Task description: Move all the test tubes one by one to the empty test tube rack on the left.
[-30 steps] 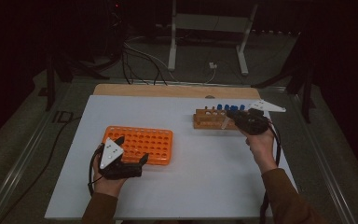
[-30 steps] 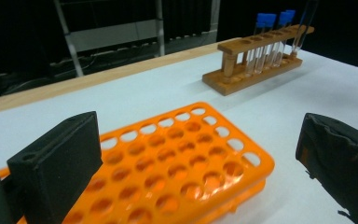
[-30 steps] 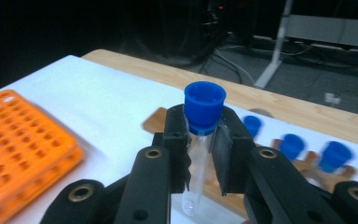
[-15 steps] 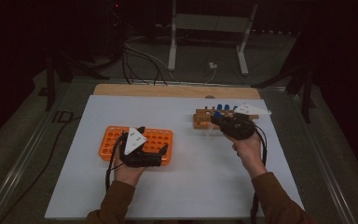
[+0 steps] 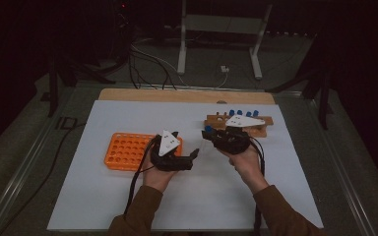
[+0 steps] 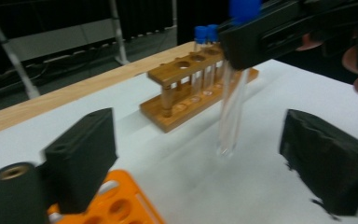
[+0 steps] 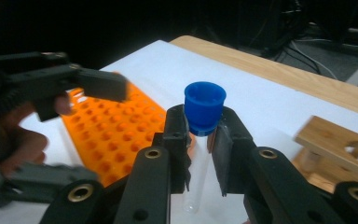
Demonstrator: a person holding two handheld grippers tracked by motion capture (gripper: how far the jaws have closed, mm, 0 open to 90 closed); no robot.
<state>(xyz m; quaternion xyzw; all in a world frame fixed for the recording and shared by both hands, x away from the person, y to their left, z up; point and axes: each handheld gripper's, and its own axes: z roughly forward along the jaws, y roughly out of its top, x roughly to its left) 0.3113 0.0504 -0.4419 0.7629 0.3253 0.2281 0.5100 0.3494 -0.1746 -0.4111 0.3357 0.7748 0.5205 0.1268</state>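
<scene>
My right gripper (image 7: 200, 128) is shut on a clear test tube (image 7: 198, 168) just under its blue cap (image 7: 205, 106), and holds it upright above the white mat, left of the wooden rack (image 5: 256, 126). From the left, my left gripper (image 6: 203, 149) faces it. Its jaws stand open and have just been closing, with the hanging test tube (image 6: 230, 112) between them and untouched. In the high view the left gripper (image 5: 193, 155) sits by the right end of the orange rack (image 5: 123, 150), close to the right gripper (image 5: 211, 135).
The wooden rack (image 6: 186, 93) holds several more blue-capped tubes (image 5: 241, 113) at the back right. The orange rack (image 7: 116, 140) has rows of empty holes. A white mat (image 5: 128, 206) covers the table, with a wooden strip (image 5: 177, 96) along its far edge.
Both hands have come toward the middle: the left gripper moved right along the orange rack, the right gripper moved left off the wooden rack with the tube. The left jaws stand narrower.
</scene>
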